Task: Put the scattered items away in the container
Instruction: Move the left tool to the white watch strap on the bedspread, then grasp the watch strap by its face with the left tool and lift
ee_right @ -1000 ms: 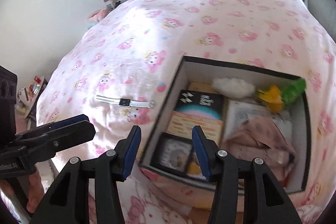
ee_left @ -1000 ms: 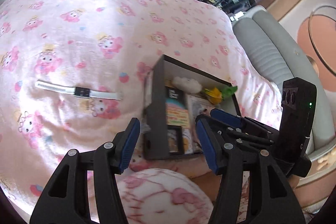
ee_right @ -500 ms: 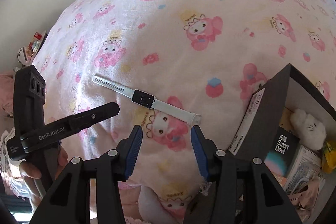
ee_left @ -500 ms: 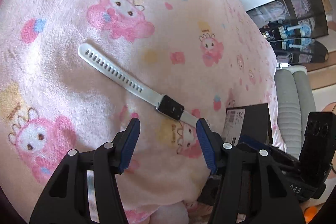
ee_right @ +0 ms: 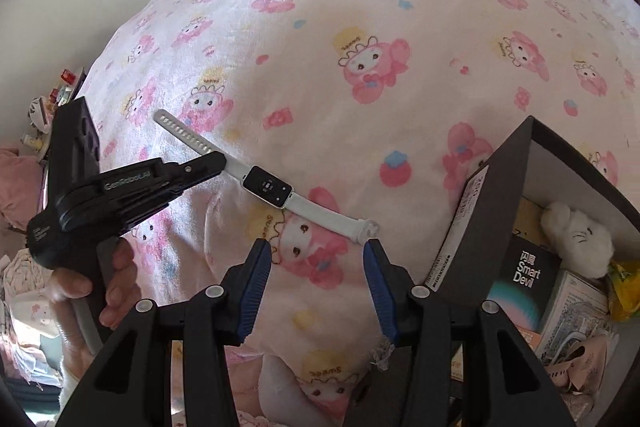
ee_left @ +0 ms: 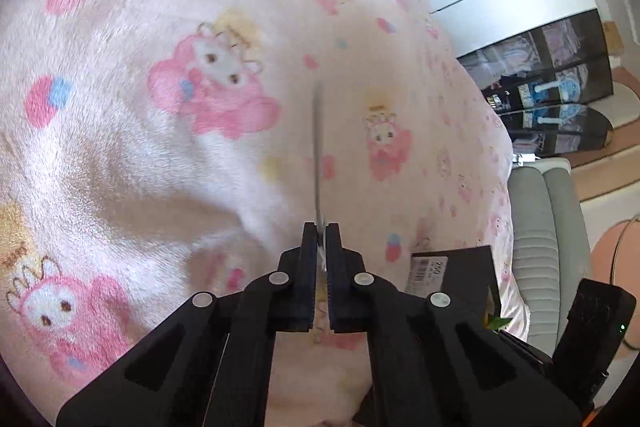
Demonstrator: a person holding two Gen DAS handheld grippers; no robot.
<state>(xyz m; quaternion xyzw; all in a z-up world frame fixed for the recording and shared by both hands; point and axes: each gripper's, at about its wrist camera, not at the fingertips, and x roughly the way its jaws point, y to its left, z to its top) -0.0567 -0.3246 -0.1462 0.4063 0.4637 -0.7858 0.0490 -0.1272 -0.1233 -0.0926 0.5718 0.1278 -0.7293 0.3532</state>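
A white smartwatch [ee_right: 267,185] with a black face lies on the pink cartoon-print blanket [ee_right: 360,27]. My left gripper [ee_left: 320,239] is shut on its strap; in the left wrist view the strap [ee_left: 318,147] shows edge-on, sticking out past the tips. In the right wrist view the left gripper [ee_right: 218,163] clamps the strap just left of the watch face. My right gripper [ee_right: 318,275] is open and empty, hovering just below the watch's free strap end. The black box [ee_right: 500,187] stands open at the right, holding several items.
Inside the box are a white plush [ee_right: 576,239], a black "Smart Devil" package [ee_right: 528,267] and papers. A grey sofa [ee_left: 548,247] and dark shelving [ee_left: 552,87] lie beyond the bed. A pink plush [ee_right: 320,387] sits under my right gripper.
My left gripper came down from above the watch and closed on its strap. My right gripper moved slightly closer to the watch and stayed open.
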